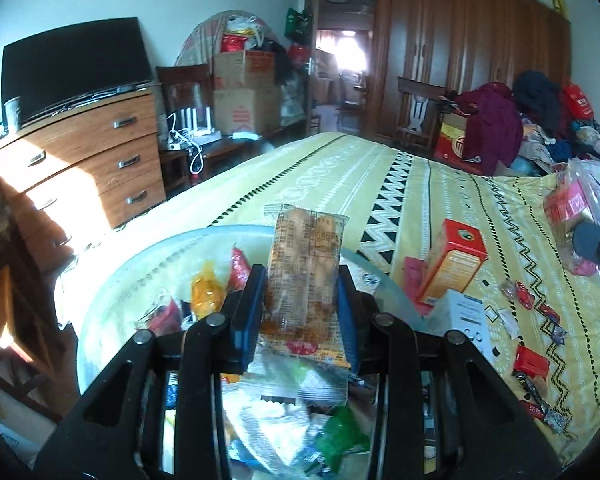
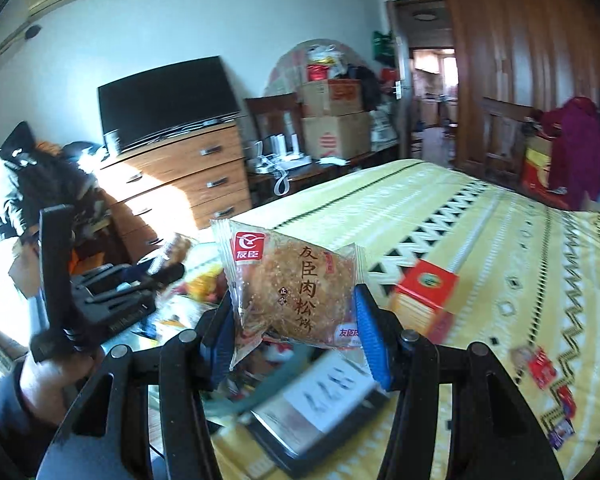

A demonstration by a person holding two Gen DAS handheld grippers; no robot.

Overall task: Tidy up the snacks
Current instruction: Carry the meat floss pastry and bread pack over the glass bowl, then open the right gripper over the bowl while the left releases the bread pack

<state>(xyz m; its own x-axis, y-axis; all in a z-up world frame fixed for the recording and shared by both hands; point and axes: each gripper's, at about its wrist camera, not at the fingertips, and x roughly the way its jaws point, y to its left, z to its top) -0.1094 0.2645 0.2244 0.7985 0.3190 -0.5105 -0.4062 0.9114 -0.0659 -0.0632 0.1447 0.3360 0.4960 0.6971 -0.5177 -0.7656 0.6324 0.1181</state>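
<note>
Clear snack packet (image 1: 304, 276) upright, left claw (image 1: 300, 292)

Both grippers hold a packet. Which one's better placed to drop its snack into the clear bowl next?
Left, probably. The left gripper, shut on the long clear biscuit packet, hangs right over the clear plastic bowl. The right gripper holds the round meat-floss cake packet beside the bowl, over the yellow patterned bedspread.

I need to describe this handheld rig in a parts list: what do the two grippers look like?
Both match: the left gripper and right gripper have black angular linkage arms with round silver pivot pins and blue ribbed pads. The right wrist view shows a black handle and dark sleeve.
</note>
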